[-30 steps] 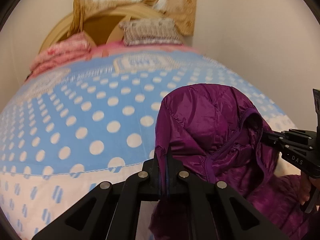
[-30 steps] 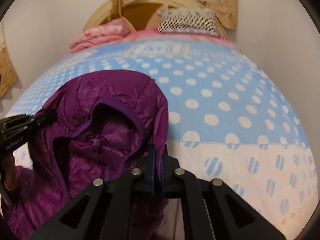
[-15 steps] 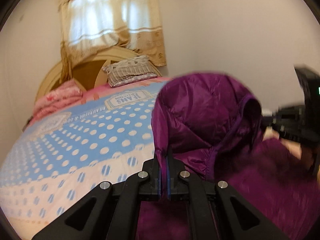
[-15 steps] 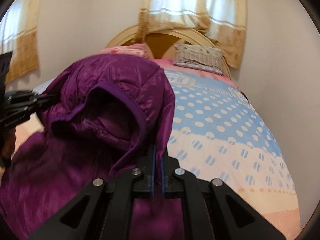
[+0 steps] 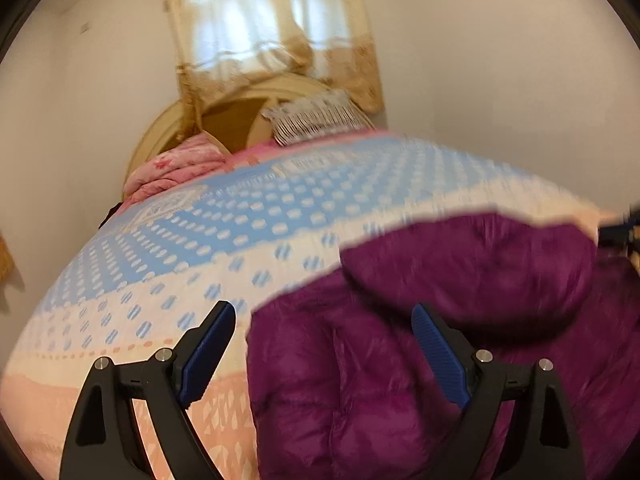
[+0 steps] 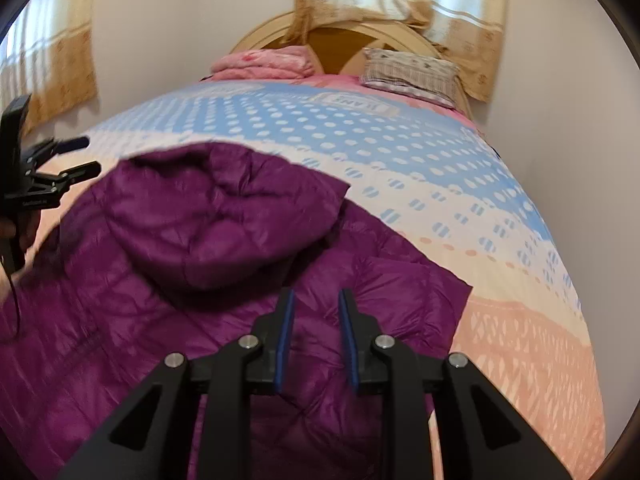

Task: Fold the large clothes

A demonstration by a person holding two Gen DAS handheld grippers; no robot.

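A purple puffer jacket [image 5: 360,380] [image 6: 200,340] lies spread on the bed, its hood [image 5: 472,272] [image 6: 224,220] folded down flat over the body. My left gripper [image 5: 320,310] hovers over the jacket's left edge; its jaws are opening and stand wide, and the blue pads press on nothing. In the right wrist view the left gripper [image 6: 86,156] shows at the far left, clear of the hood. My right gripper [image 6: 316,296] is above the jacket just below the hood. Its jaws are opening and a narrow gap shows between them, with no cloth pinched.
The bedspread [image 5: 240,220] [image 6: 400,140] is blue with white dots, turning cream and peach towards me. A striped pillow [image 6: 412,72] and a folded pink quilt [image 6: 264,62] lie by the curved headboard [image 6: 280,28]. Walls close in on both sides.
Both grippers were shut on the hood's edges and held it up. They carried it towards me, the hood dropped onto the jacket's body, and both jaws have come apart and let go.
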